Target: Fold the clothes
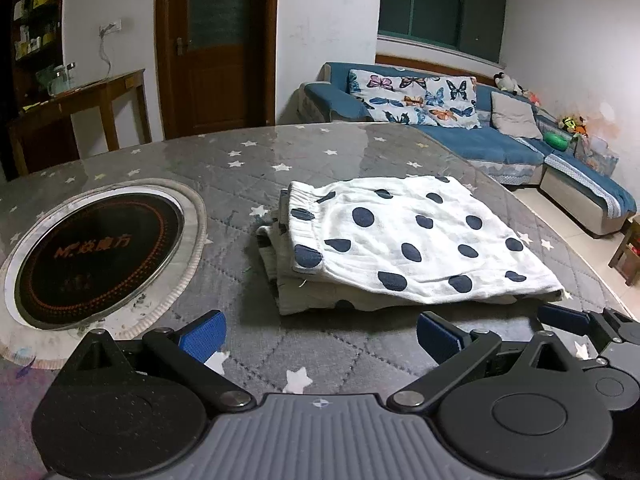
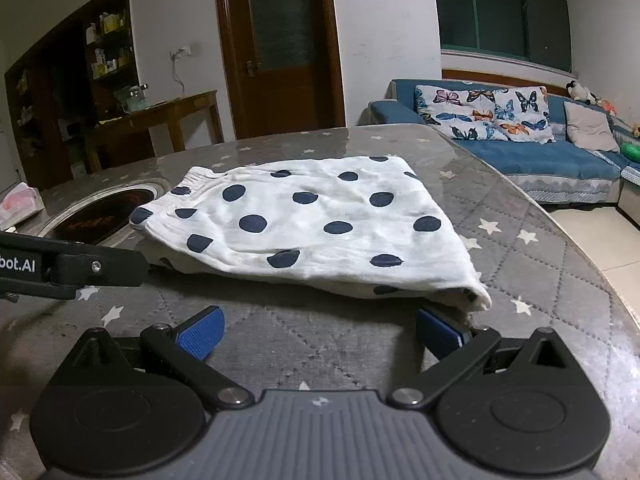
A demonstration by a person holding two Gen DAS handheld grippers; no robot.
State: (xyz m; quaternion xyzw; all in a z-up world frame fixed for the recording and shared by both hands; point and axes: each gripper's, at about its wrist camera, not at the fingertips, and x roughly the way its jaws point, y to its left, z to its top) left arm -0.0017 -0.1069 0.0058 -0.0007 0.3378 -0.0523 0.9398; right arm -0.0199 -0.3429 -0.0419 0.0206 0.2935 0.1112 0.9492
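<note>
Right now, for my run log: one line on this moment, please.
stage: garment folded | polka-dot garment: lying on table | left hand-held gripper: open, empty | right hand-held gripper: open, empty

White lettering ending in "bot.AI" was seen on the black body of the left gripper [image 2: 72, 266] at the left edge of the right wrist view, its beginning cut off by the frame. On the round black cooktop [image 1: 100, 256] set into the table [image 1: 320, 360], orange print was found in the left wrist view: a mark like an "M" followed by Chinese characters, too blurred to be read with certainty. A smaller line beneath it could not be made out.
</note>
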